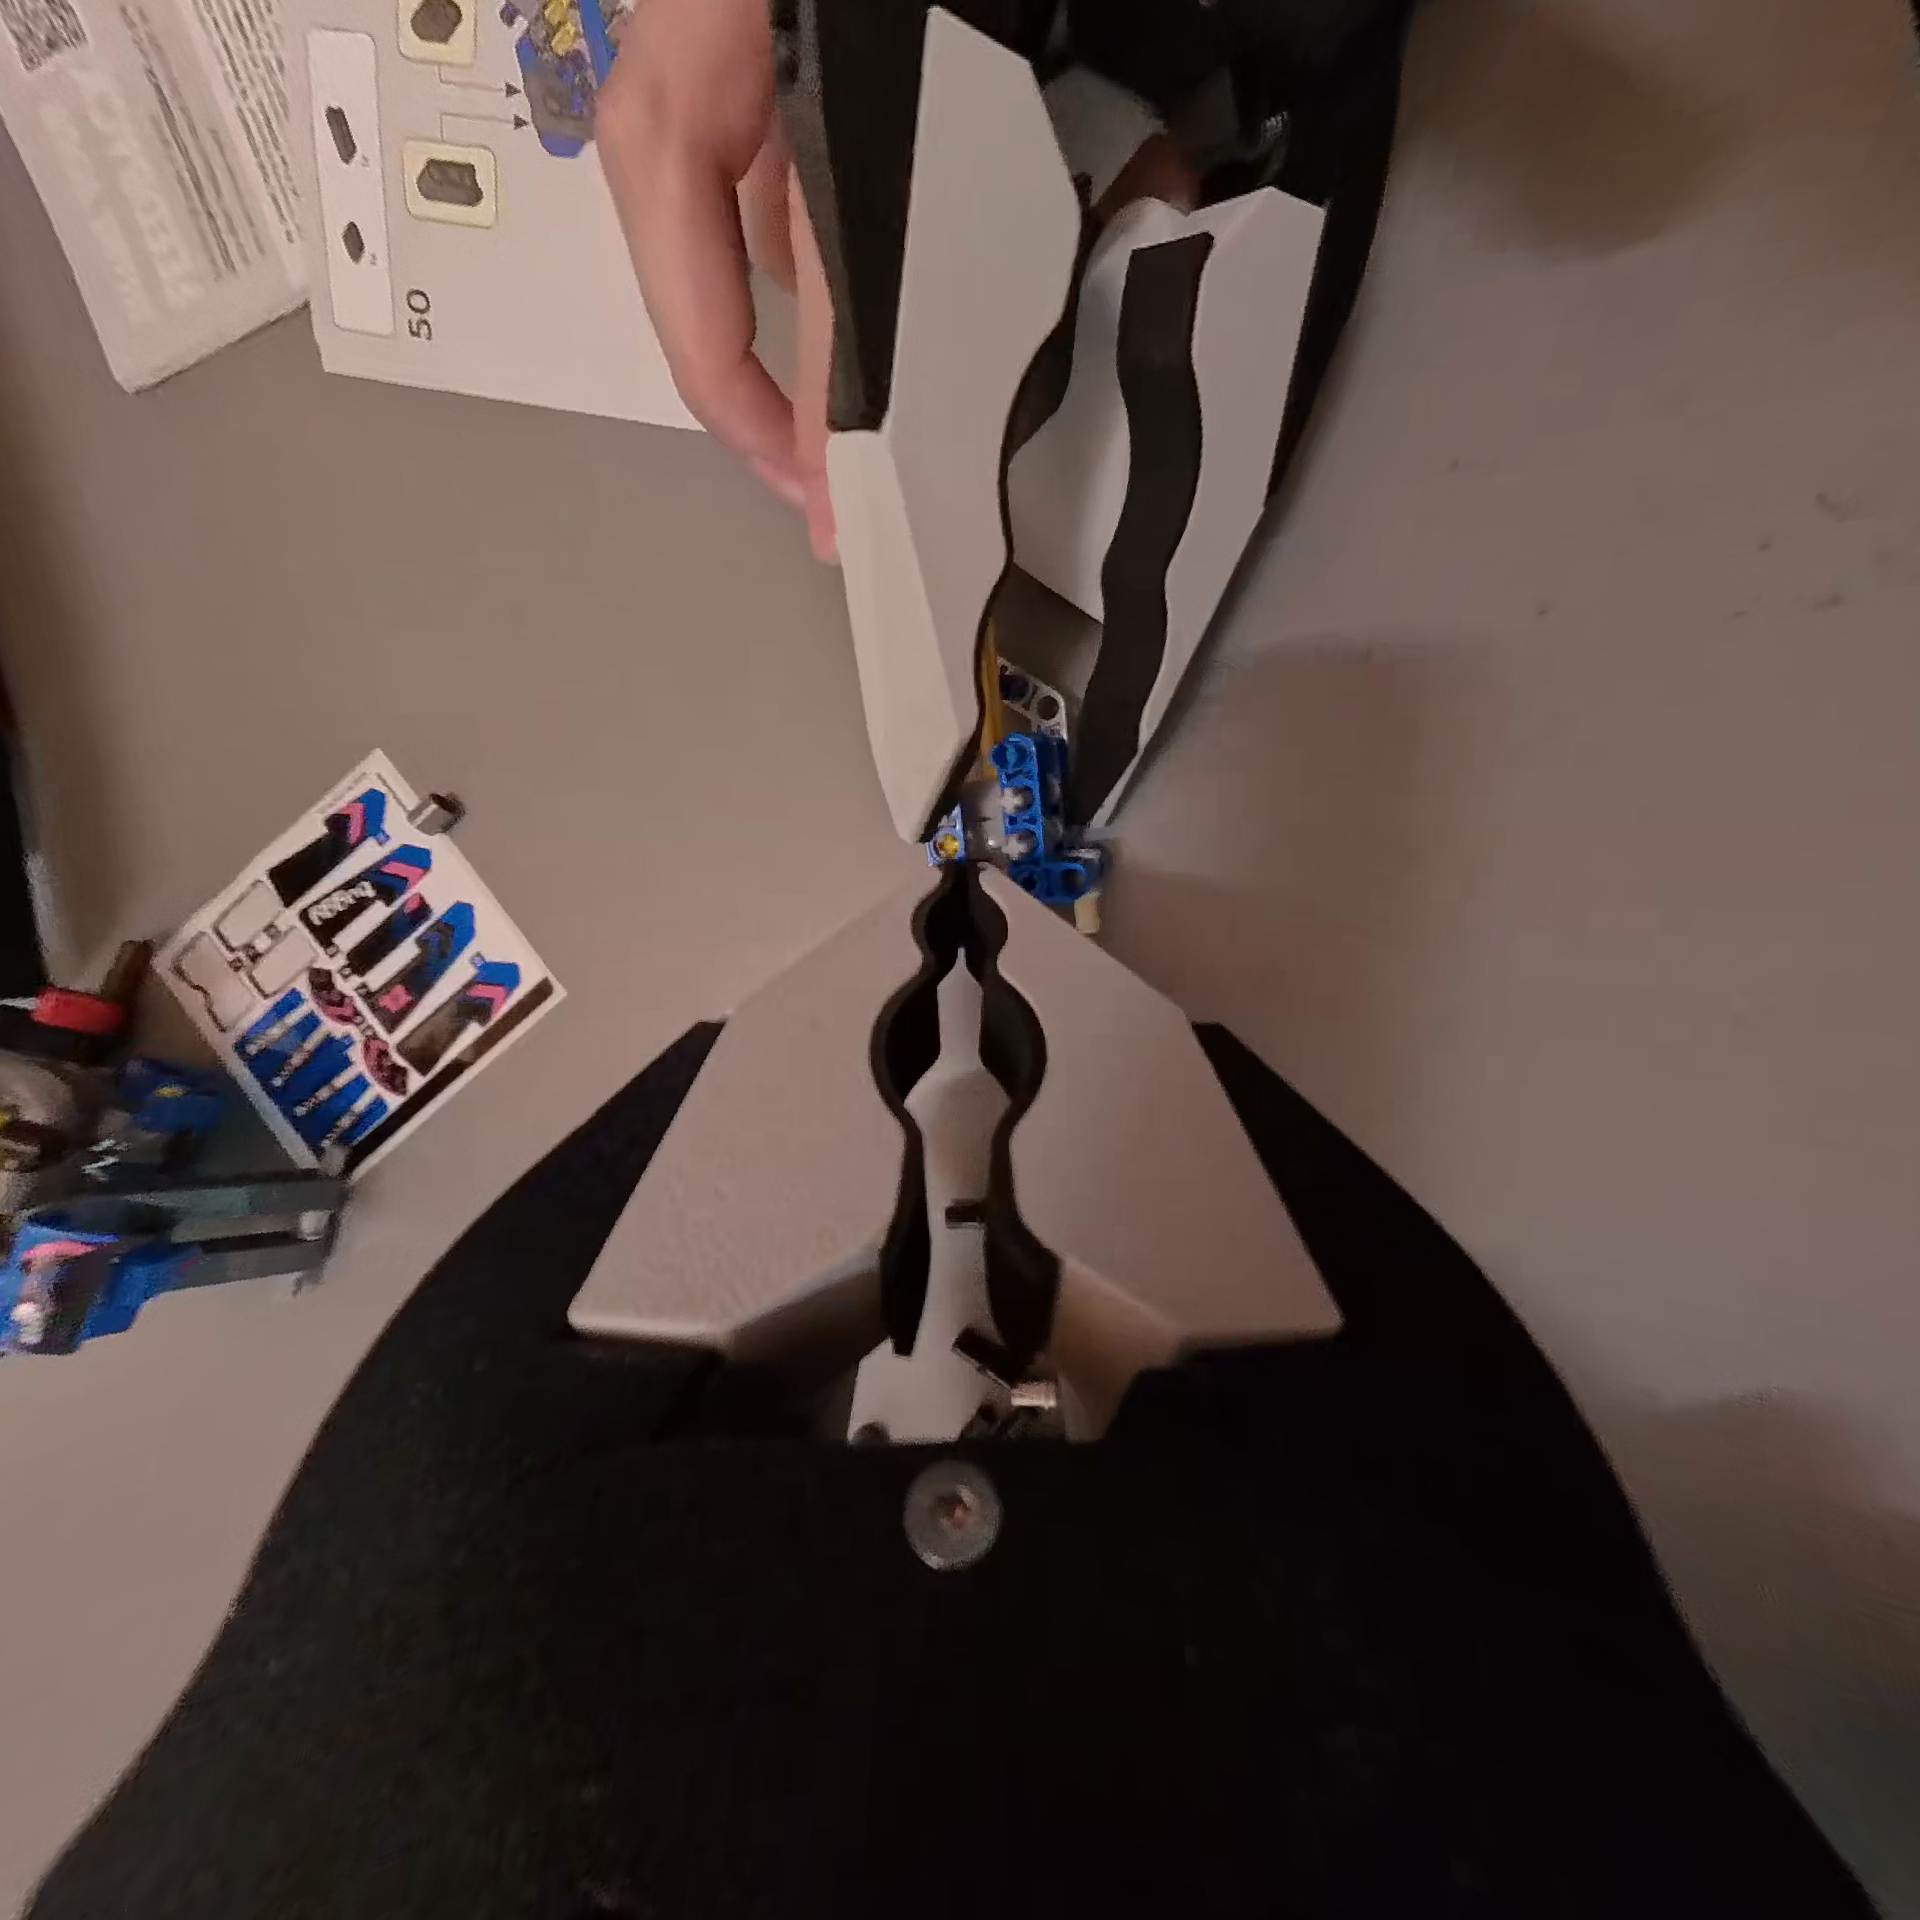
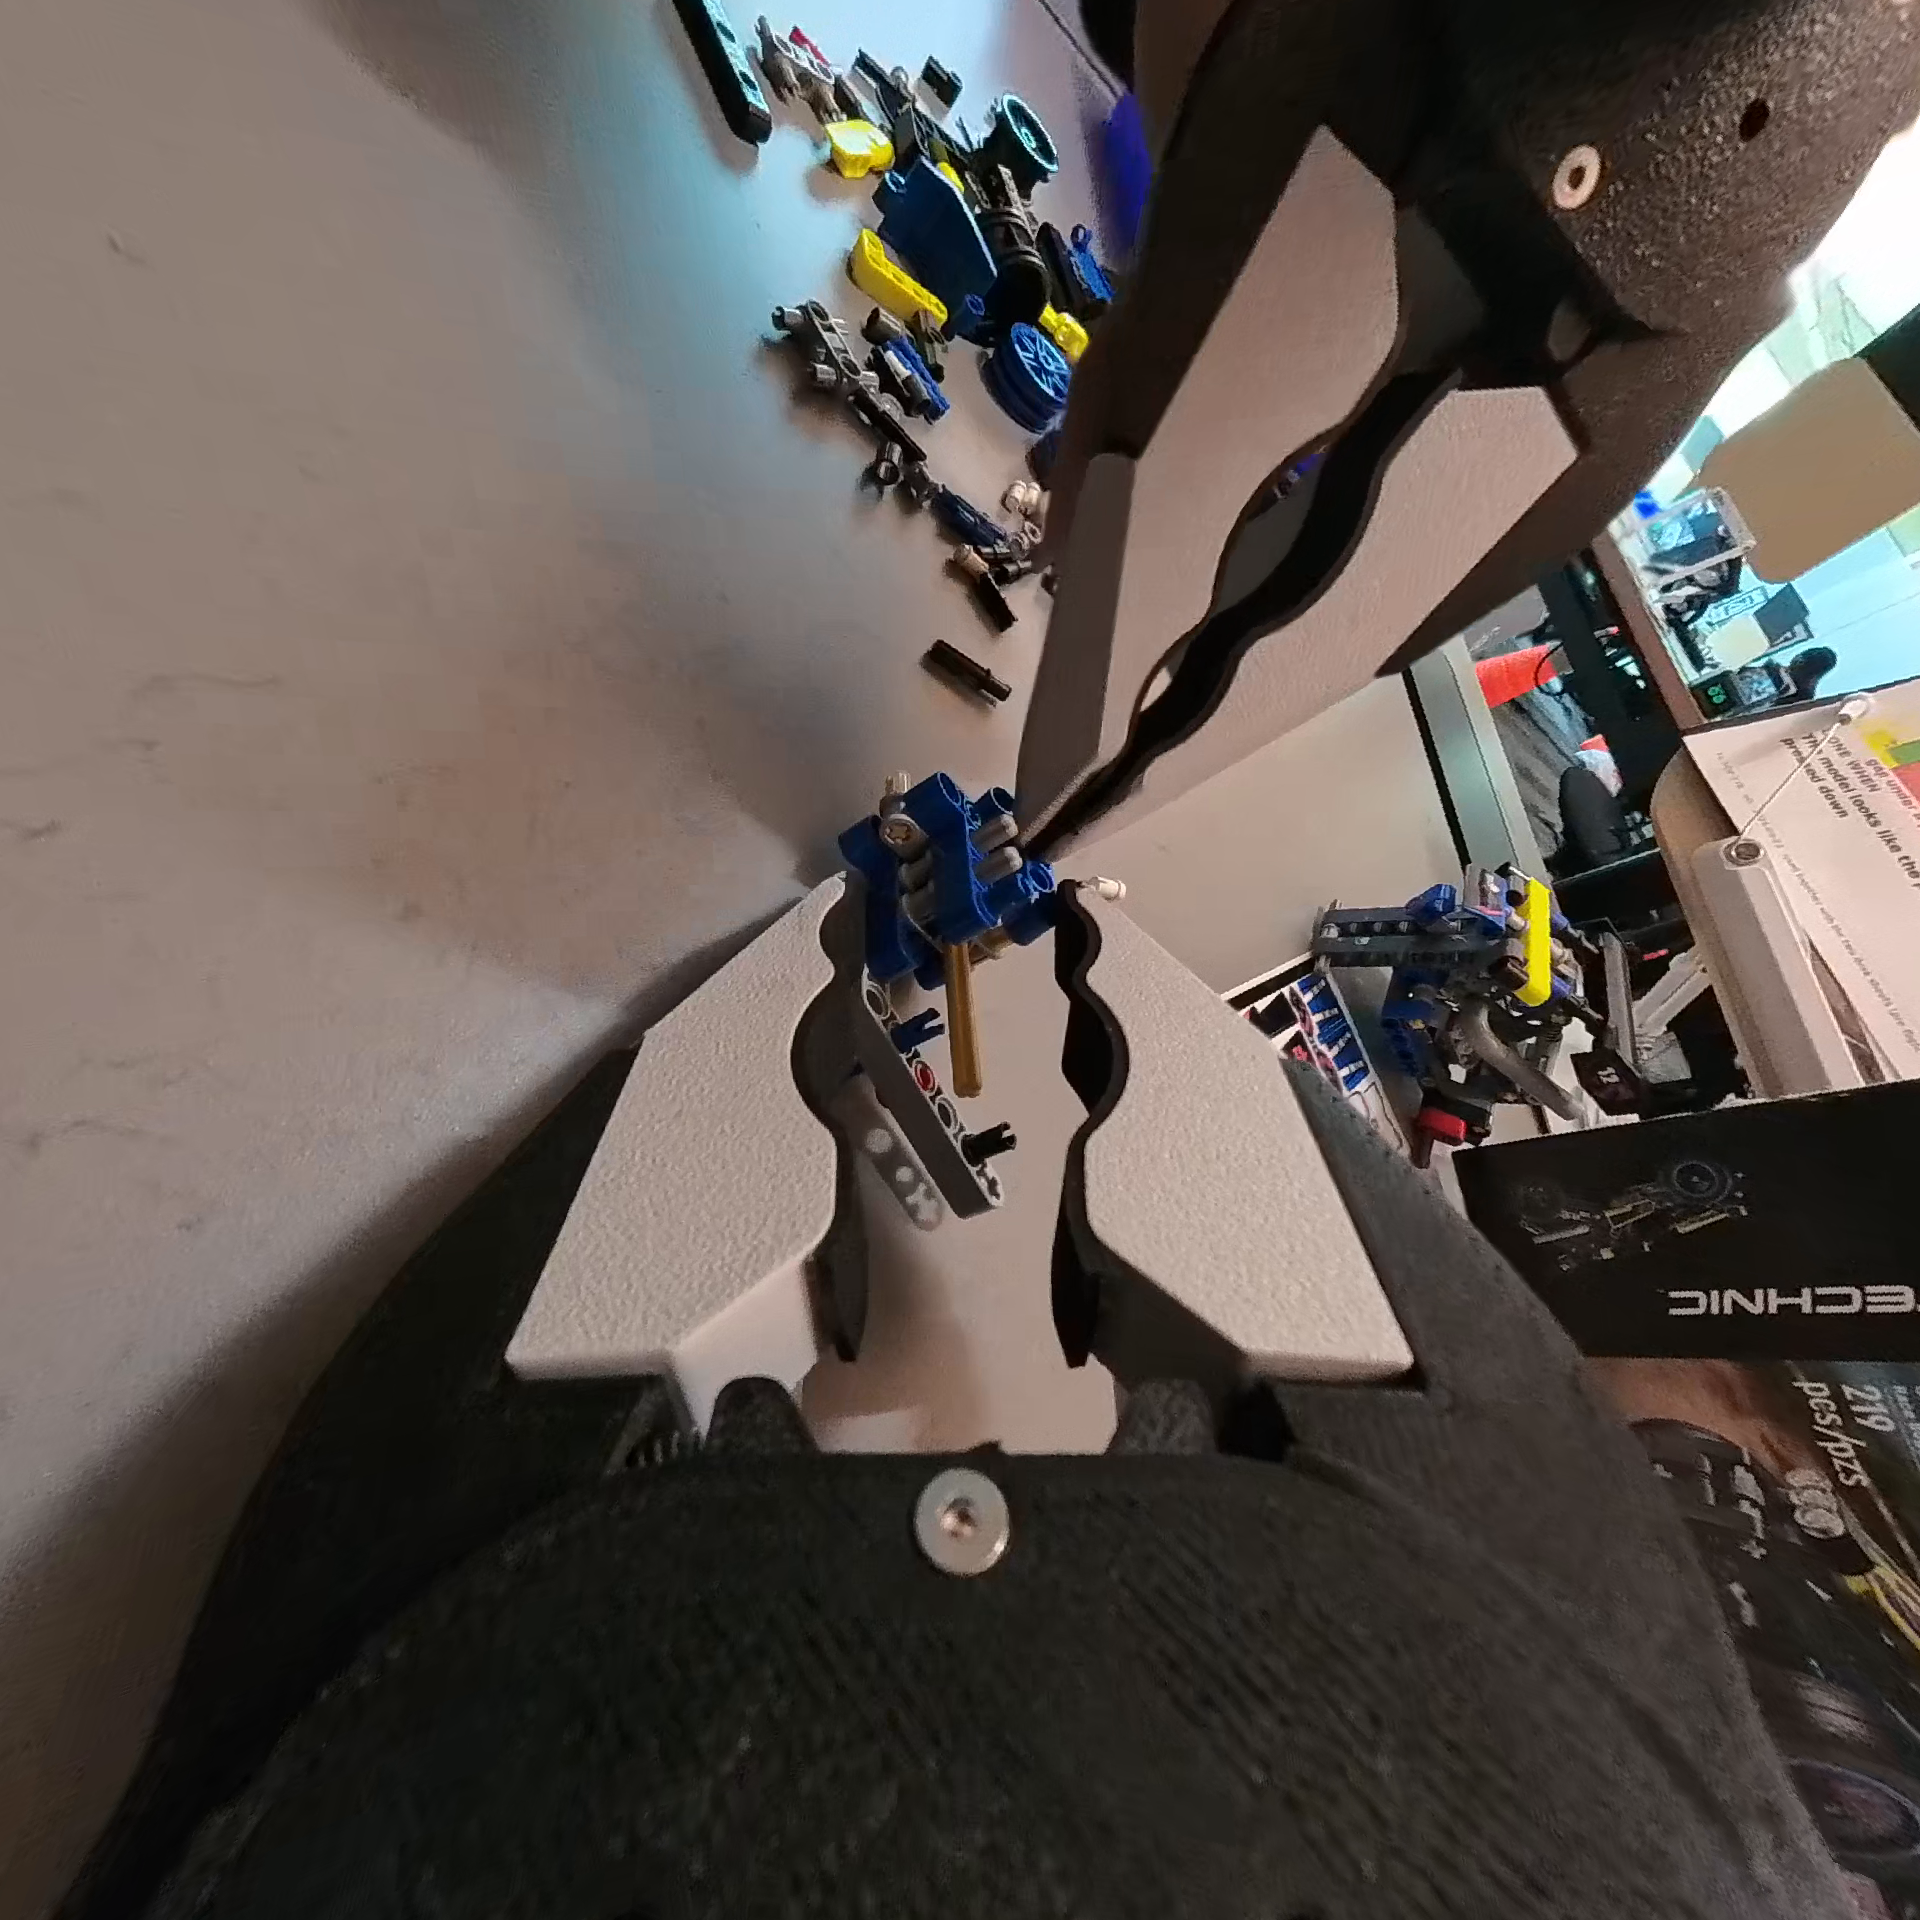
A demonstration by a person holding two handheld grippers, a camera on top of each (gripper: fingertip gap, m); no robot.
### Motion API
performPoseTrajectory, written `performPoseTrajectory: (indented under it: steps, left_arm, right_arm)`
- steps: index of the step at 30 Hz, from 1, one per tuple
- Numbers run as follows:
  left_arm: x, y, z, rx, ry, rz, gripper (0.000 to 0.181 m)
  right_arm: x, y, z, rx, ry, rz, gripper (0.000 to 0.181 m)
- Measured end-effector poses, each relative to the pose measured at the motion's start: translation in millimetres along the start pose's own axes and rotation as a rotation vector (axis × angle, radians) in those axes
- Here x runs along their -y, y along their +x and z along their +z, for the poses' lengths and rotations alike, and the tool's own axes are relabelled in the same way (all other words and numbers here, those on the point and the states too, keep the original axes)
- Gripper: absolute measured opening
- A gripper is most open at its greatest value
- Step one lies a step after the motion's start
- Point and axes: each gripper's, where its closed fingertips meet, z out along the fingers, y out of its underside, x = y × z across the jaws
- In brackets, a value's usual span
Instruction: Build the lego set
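Above table (image 1: 520, 623), assembly (image 2: 940, 878) seemingly between tongs

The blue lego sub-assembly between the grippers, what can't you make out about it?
- Left wrist view: most of the blue lego sub-assembly is hidden behind the right gripper fingers.
- Right wrist view: what the left gripper tips pinch is too small.
- Tan axle's socket: hidden.

Blue lego sub-assy (image 2: 940, 883) w/ grey beam, tan axle, held off table.

Count: two grippers (image 1: 961, 883) (image 2: 951, 914), one sticker sheet (image 1: 358, 966), one box (image 2: 1683, 1247), two blue wheels (image 2: 1032, 369).
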Motion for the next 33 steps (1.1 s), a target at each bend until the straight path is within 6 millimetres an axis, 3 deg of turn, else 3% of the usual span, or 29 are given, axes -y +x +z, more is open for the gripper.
performPoseTrajectory:
  steps: [9, 14, 18, 22, 28, 33]
  left_arm:
    - [1.6, -1.3, 2.3, -0.124, -0.102, -0.039, 0.000]
    - [1.6, 3.6, -2.9, -0.066, -0.008, -0.039, 0.000]
    - [7.8, -5.2, -9.7, -0.010, 0.147, -0.156, 0.005]
    - [2.8, 3.0, 1.0, -0.075, 0.125, -0.165, 0.012]
    - [2.0, 2.6, 7.7, -0.068, 0.087, -0.112, 0.004]
    - [3.7, -0.1, 9.6, -0.047, 0.111, -0.119, 0.004]
  right_arm:
    - [-1.2, -0.8, -1.1, 0.010, -0.007, 0.013, 0.036]
    - [3.0, -2.5, -1.6, -0.003, 0.018, -0.031, 0.035]
    - [3.4, -2.7, -1.9, 0.004, 0.024, -0.028, 0.035]
    - [3.5, -3.0, -2.0, 0.009, 0.025, -0.025, 0.035]
    - [2.3, -2.5, -3.0, 0.012, 0.024, -0.018, 0.036]
    - [-4.2, 2.1, -5.9, 0.063, -0.024, 0.160, 0.042]
